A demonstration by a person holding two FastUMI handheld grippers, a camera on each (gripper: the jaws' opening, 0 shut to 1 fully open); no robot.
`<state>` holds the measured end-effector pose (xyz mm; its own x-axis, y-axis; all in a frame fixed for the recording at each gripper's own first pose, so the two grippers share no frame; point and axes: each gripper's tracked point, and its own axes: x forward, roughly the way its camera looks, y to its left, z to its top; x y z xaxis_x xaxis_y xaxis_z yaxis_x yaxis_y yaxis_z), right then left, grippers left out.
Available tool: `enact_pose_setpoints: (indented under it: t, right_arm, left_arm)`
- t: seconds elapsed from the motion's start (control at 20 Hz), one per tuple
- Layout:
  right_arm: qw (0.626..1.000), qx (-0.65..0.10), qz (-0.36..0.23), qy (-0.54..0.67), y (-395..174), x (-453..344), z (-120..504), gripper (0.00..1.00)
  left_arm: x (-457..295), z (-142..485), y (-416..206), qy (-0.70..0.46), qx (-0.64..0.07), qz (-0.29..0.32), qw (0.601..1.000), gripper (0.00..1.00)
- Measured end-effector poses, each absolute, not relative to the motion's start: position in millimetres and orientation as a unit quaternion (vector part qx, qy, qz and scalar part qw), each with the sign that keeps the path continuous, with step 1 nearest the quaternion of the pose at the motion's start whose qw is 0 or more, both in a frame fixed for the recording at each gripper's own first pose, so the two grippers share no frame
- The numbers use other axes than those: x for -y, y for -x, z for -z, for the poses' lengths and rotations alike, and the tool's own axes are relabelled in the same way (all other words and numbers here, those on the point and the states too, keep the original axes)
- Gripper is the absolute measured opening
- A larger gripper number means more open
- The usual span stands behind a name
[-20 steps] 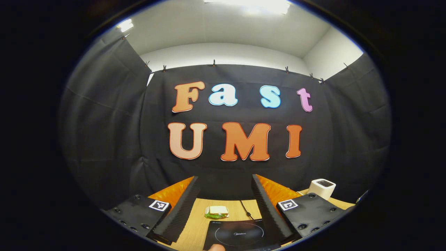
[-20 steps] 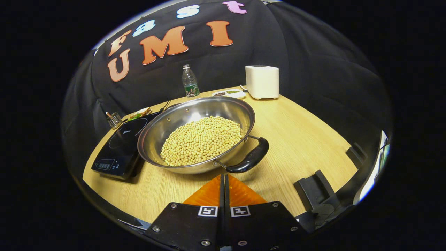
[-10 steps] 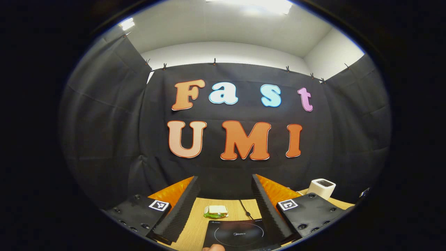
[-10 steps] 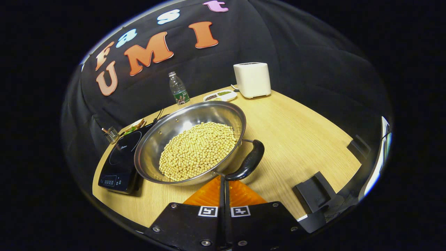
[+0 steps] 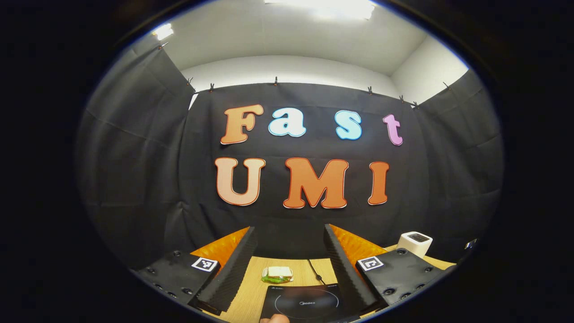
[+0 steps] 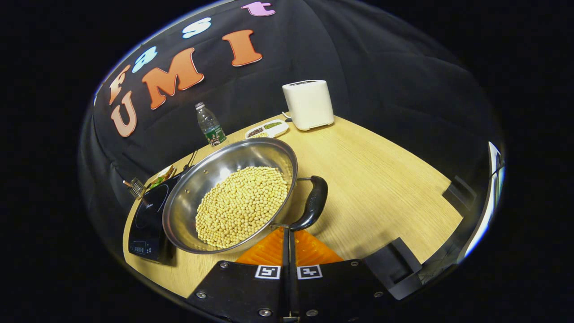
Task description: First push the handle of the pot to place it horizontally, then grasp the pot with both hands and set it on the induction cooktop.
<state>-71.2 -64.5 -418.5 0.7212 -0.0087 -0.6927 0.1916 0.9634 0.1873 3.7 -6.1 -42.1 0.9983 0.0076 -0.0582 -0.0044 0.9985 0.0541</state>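
Step 1 is in progress. The right gripper (image 6: 287, 233), fingers closed together and holding nothing, has its tips at the near end of the handle (image 6: 310, 202) of the pot (image 6: 231, 193). The pot rests on the table (image 6: 381, 179) beside the induction cooktop (image 6: 148, 220); the 2-handed lift remains. The left gripper (image 5: 287, 264) is wide open and empty above the cooktop, with a sandwich (image 5: 277, 273) beyond.

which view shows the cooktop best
The left gripper view: the cooktop lies straight ahead between the open left gripper fingers, its ring plain. The right gripper view has it off to one side, partly behind the pot.
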Motion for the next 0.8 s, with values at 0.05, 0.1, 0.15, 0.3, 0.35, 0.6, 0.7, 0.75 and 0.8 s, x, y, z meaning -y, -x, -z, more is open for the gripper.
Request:
enact_pose_setpoints:
  t: [0.05, 0.1, 0.15, 0.3, 0.35, 0.6, 0.7, 0.75, 0.8]
  right_arm:
    - [0.919, -0.370, 0.056, -0.123, 68.3, 67.6, 418.2, 0.00]
    - [0.919, -0.370, 0.058, -0.122, 65.0, 71.0, 417.6, 0.00]
    - [0.919, -0.370, 0.059, -0.122, 62.8, 74.5, 418.0, 0.00]
    - [0.917, -0.371, 0.063, -0.131, 51.4, 82.5, 417.8, 0.00]
    - [0.917, -0.372, 0.063, -0.133, 47.9, 85.4, 419.3, 0.00]
    - [0.912, -0.378, 0.070, -0.142, 30.2, 96.0, 422.6, 0.00]
    - [0.911, -0.379, 0.073, -0.146, 24.4, 101.1, 422.4, 0.00]
    - [0.910, -0.380, 0.075, -0.147, 20.8, 103.2, 423.7, 0.00]
    - [0.910, -0.381, 0.076, -0.147, 17.1, 106.2, 423.2, 0.00]
  left_arm:
    - [6.1, 42.7, -4.4, -0.027, -0.030, -0.002, 0.999, 0.99]
    - [7.3, 43.9, -6.3, -0.027, -0.031, -0.002, 0.999, 0.99]
    - [7.4, 44.5, -7.1, -0.026, -0.033, -0.002, 0.999, 0.99]
    - [7.8, 48.3, -12.0, -0.026, -0.037, -0.004, 0.999, 0.98]
    - [7.7, 48.4, -12.5, -0.026, -0.037, -0.005, 0.999, 0.98]
    - [8.2, 54.4, -18.8, -0.027, -0.043, -0.006, 0.999, 0.99]
    - [9.7, 55.9, -19.9, -0.028, -0.045, -0.004, 0.999, 0.99]
    - [10.3, 57.0, -21.2, -0.028, -0.046, -0.004, 0.999, 0.99]
    - [10.4, 57.1, -22.1, -0.029, -0.047, -0.005, 0.998, 0.99]
